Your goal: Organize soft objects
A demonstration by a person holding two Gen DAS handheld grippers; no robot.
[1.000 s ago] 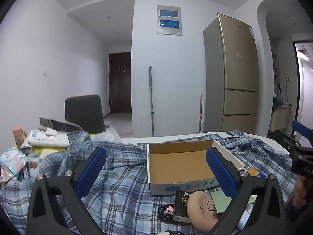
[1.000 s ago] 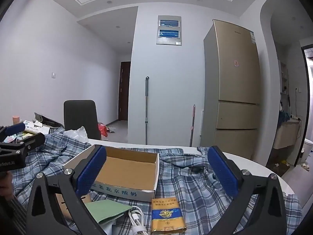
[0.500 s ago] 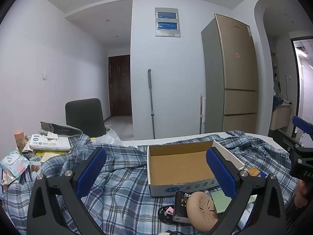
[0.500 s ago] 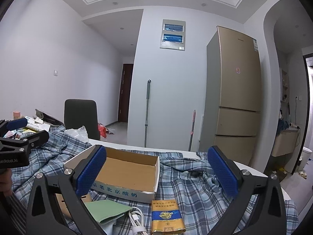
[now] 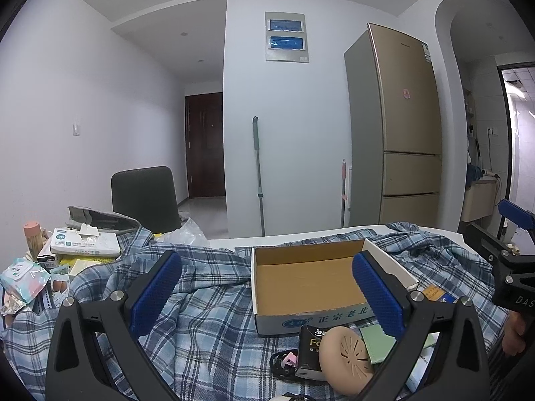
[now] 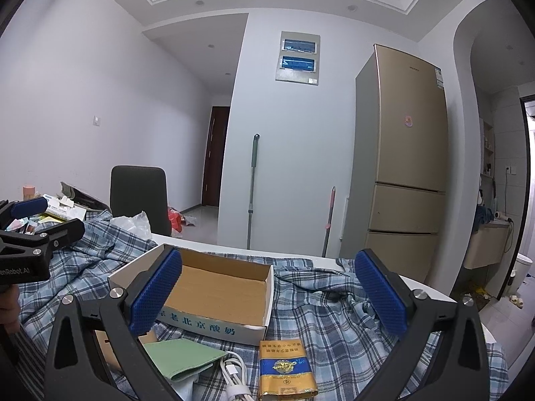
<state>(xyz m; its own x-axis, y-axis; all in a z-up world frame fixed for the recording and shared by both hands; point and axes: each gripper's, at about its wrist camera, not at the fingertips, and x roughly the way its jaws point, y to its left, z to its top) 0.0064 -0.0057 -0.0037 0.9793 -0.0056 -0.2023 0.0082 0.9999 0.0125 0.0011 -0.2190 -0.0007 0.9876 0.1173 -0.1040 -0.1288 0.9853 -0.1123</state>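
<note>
A blue plaid cloth (image 5: 207, 320) lies rumpled across the table; it also shows in the right wrist view (image 6: 321, 314). An empty open cardboard box (image 5: 311, 287) sits on it, also in the right wrist view (image 6: 220, 290). My left gripper (image 5: 267, 297) is open and empty, held above the cloth in front of the box. My right gripper (image 6: 267, 297) is open and empty, above the cloth to the box's right. A tan round sponge (image 5: 346, 356) lies near the box's front.
A black packet (image 5: 311, 347), a green cloth case (image 6: 182, 359), a white cable (image 6: 235, 379) and a gold-blue packet (image 6: 286, 371) lie in front of the box. Tissue packs and clutter (image 5: 83, 245) sit at the left. A dark chair (image 5: 145, 197) stands behind the table.
Both grippers have tilted or risen slightly, so the table sits lower in both views. Jaws stay open. Nothing on the table has moved.
</note>
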